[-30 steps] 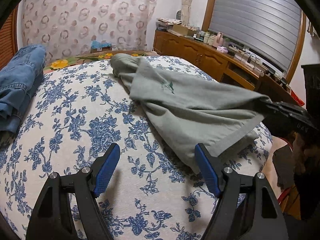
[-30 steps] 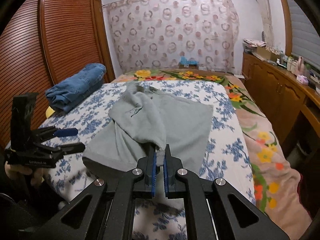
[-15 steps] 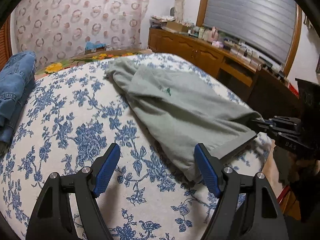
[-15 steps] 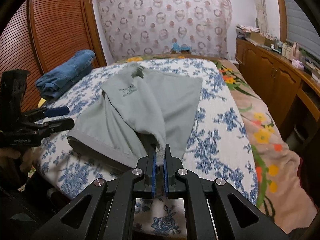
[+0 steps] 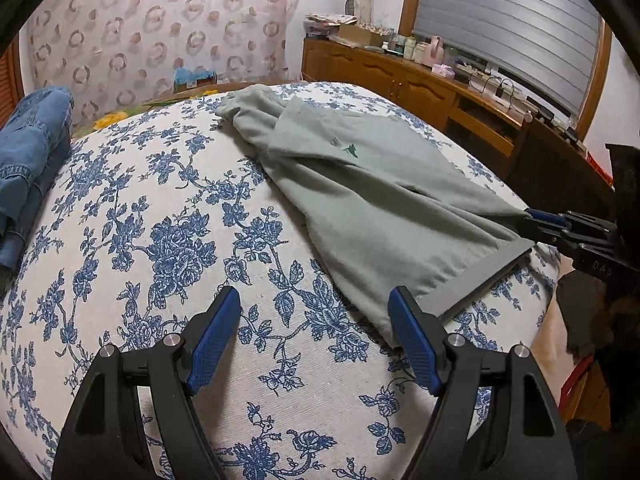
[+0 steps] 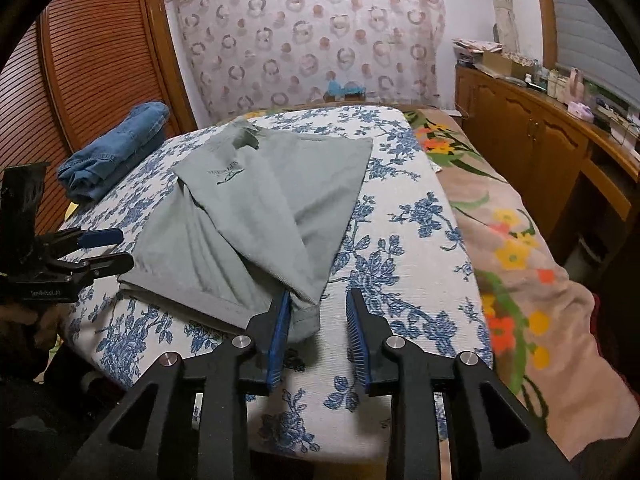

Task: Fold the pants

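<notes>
Grey-green pants (image 6: 256, 216) lie folded lengthwise on the blue-flowered bed cover (image 6: 404, 240), waistband nearest me. They also show in the left wrist view (image 5: 376, 196). My right gripper (image 6: 318, 320) is open; the waistband corner lies on the cover just beside its left finger, released. It shows at the right edge of the left wrist view (image 5: 560, 224). My left gripper (image 5: 314, 332) is open and empty over the cover, its right finger at the waistband's near corner. It shows at the left of the right wrist view (image 6: 104, 248).
Folded blue jeans (image 6: 116, 152) lie at the bed's far left, also in the left wrist view (image 5: 28, 152). A flowered blanket (image 6: 516, 264) covers the bed's right side. A wooden cabinet (image 6: 540, 144) with clutter runs along the right wall. Slatted wardrobe doors (image 6: 88, 60) stand left.
My right gripper lowered the waistband corner onto the bed and opened, letting the pants go. The left gripper stayed open and shifted little.
</notes>
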Motion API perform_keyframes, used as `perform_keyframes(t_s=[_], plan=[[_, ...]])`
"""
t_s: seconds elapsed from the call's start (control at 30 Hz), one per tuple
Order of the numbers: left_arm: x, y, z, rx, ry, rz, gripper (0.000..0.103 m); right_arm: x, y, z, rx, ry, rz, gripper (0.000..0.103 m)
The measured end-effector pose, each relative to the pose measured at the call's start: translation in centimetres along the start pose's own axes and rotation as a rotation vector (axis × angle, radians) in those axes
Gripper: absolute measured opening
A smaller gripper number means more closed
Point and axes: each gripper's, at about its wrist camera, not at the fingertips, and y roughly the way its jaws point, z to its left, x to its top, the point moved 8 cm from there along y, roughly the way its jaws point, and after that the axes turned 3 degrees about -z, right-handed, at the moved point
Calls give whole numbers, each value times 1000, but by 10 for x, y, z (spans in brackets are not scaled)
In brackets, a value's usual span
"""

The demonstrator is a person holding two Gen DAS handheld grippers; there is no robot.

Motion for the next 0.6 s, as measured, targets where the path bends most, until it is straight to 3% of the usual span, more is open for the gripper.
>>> perform_keyframes(t_s=[0.3,0.6], plan=[[20,-26,19,29,-32,-87,78,15,-18,6,-11,-60,-54,34],[35,-38,41,81,-42,-131,78,42,17,29,40,-122,-49,38]])
